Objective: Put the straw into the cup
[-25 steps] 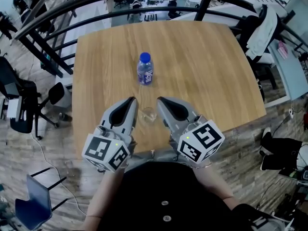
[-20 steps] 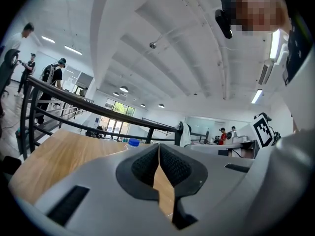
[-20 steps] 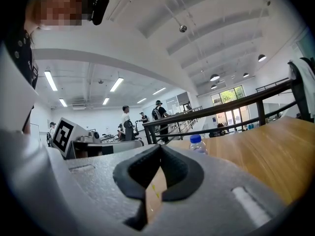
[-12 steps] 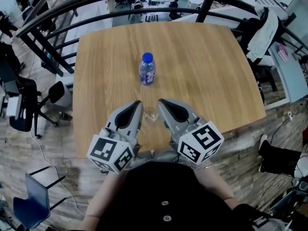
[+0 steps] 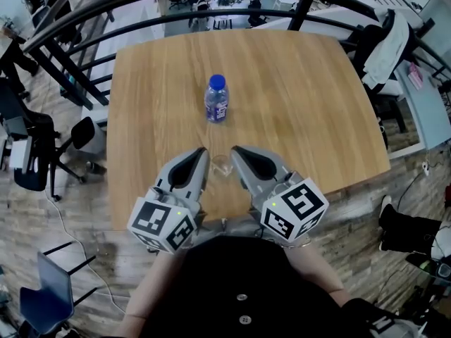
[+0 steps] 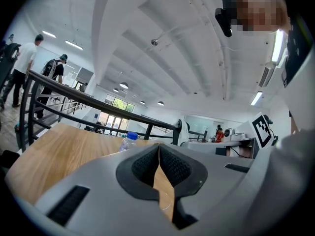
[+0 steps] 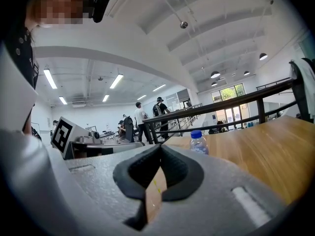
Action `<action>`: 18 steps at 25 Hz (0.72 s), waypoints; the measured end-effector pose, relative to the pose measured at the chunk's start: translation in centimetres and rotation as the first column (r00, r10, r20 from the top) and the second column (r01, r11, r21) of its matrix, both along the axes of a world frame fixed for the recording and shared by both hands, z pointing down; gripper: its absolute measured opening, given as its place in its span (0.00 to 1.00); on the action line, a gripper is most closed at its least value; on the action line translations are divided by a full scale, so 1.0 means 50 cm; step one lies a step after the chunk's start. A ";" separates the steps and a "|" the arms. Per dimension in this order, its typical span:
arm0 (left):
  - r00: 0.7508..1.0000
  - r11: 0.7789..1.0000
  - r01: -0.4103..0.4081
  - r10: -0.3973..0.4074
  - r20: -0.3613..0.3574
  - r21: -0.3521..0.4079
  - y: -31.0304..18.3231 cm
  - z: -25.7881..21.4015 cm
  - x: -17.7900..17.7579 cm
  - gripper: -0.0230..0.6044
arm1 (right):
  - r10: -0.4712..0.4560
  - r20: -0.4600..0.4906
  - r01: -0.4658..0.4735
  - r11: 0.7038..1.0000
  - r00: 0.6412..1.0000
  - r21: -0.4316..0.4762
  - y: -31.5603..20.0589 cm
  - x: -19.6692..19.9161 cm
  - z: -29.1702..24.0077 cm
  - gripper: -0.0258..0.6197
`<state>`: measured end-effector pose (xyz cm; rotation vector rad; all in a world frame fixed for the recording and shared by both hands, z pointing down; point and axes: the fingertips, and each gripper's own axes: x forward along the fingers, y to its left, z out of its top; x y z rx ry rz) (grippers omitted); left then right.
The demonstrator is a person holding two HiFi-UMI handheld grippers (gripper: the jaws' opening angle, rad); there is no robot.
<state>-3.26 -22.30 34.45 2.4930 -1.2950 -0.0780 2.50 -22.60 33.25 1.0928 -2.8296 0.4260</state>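
In the head view the clear cup (image 5: 220,166), sitting between the two sets of fingertips, is showing only as a faint outline, its contents too small to tell. A yellowish fleck (image 7: 153,183) just behind the touching fingertips of the right gripper (image 7: 160,147) is reading too small to identify. Beyond the pressed-together fingertips of the left gripper (image 6: 159,144), the bottle (image 6: 128,141) is being hidden below its shoulder by the gripper body.
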 end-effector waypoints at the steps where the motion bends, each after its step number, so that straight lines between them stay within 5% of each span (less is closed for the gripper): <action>1: 1.000 1.000 -0.001 0.001 0.001 -0.001 0.000 0.001 0.000 0.07 | -0.002 -0.002 0.002 1.000 1.000 0.001 0.001 0.000 -0.001 0.04; 18: 1.000 1.000 0.018 -0.018 -0.023 0.000 0.001 -0.004 -0.006 0.07 | -0.029 -0.017 0.029 1.000 0.999 0.005 0.011 -0.011 0.001 0.04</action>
